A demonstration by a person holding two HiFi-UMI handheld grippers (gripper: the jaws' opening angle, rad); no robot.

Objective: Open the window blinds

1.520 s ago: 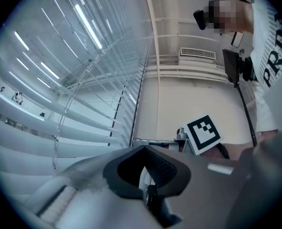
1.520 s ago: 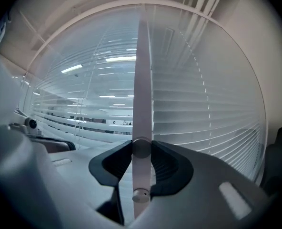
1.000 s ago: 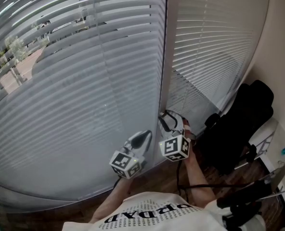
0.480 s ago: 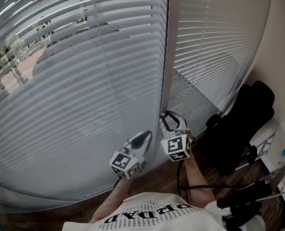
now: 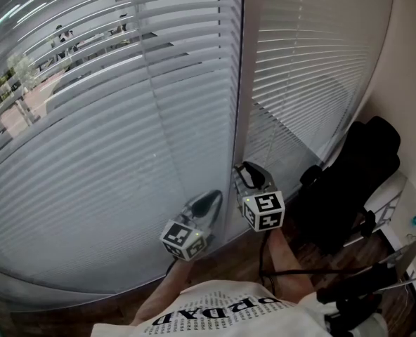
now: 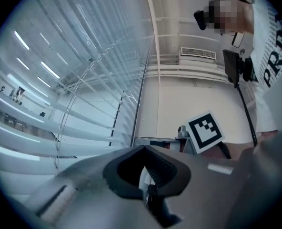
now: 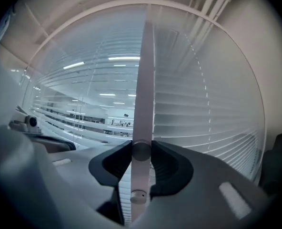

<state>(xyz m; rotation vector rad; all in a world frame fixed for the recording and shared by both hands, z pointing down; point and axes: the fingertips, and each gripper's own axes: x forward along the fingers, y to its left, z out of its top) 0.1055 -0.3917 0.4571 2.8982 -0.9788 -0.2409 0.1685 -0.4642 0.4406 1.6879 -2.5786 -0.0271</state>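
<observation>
Level right gripper (image 5: 248,177) had just tightened on the tilt wand (image 7: 142,128) between its fingers, rolled from earlier; slats (image 5: 109,69) gaped wider.

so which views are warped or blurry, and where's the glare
Head view: fisheye bows the blind slats into arcs, daylight brightest upper left. Left gripper view: black round vignette, the close left gripper soft. Right gripper view: same vignette, light streaks between slats, right gripper blurred on the tilt wand.

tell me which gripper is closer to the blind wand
Right. The right gripper has the wand between its jaws, which have just been closing on it. The left gripper hangs off to the wand's left, not touching it.
</observation>
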